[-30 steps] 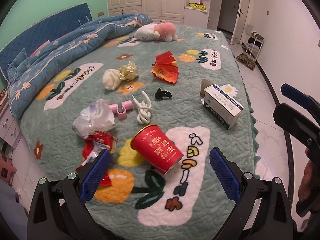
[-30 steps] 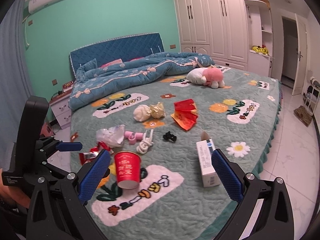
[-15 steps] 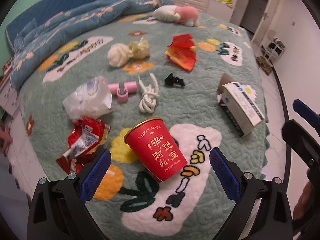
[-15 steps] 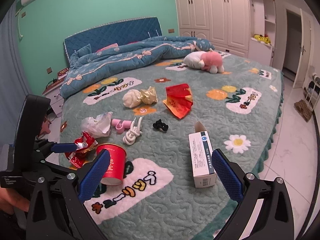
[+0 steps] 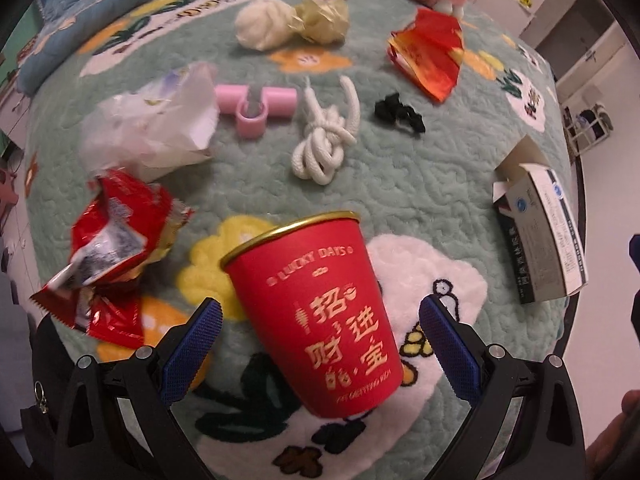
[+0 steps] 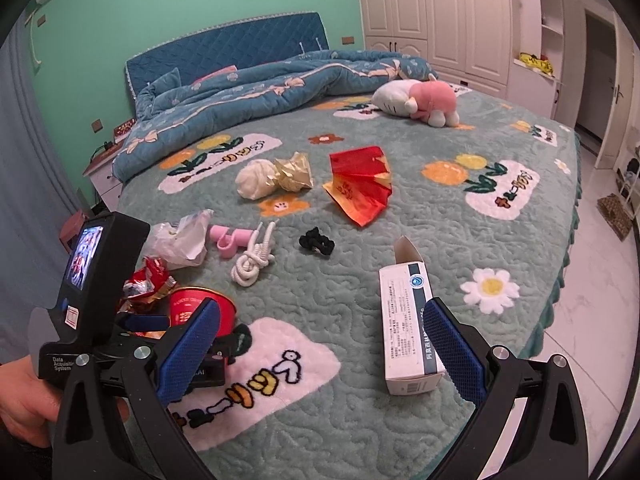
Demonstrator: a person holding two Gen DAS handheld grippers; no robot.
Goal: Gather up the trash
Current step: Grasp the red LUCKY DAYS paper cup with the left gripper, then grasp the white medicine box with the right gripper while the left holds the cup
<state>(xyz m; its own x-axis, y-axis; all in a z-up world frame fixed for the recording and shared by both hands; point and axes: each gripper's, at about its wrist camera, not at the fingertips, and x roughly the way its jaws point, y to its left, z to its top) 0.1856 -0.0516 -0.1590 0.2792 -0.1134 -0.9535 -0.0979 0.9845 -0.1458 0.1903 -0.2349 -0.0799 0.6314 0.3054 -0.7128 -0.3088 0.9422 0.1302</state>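
A red paper cup (image 5: 320,312) with gold lettering stands on the green bedspread (image 5: 420,184), between the blue fingers of my open left gripper (image 5: 320,344), which does not touch it. It also shows in the right wrist view (image 6: 200,310). A crumpled red wrapper (image 5: 116,248) and a clear plastic bag (image 5: 160,124) lie to its left. A white carton (image 6: 406,328) lies just beyond my open, empty right gripper (image 6: 320,348), close to its right finger.
On the bed lie a white rope (image 5: 324,140), a pink tube piece (image 5: 252,106), a black hair tie (image 5: 400,114), a red packet (image 5: 432,56), a white wad and gold foil (image 5: 292,24), and a plush toy (image 6: 416,100). The bed edge and tiled floor (image 6: 592,300) are right.
My left gripper has moved forward and down, so the red cup now sits between its fingers. My right gripper has moved in toward the white carton.
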